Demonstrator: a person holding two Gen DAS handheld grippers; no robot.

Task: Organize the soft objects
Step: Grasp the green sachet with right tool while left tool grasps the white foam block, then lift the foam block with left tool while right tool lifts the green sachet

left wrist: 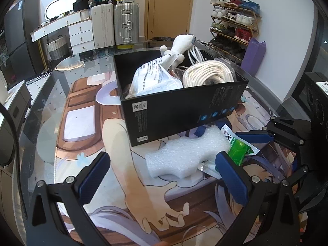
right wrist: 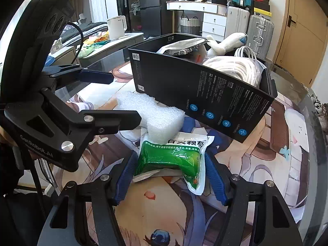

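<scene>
A black box stands on the printed mat and also shows in the right wrist view. It holds a white plush toy, a coiled white cable and a white printed bag. In front of it lies a white foam piece, which also shows in the right wrist view, with a green sachet partly under it. My left gripper is open, just short of the foam. My right gripper is open, its fingers on either side of the sachet, and it also shows in the left wrist view.
The glass table carries a printed anime mat. The left gripper body sits close on the left in the right wrist view. Suitcases, white drawers and a shoe rack stand behind the table.
</scene>
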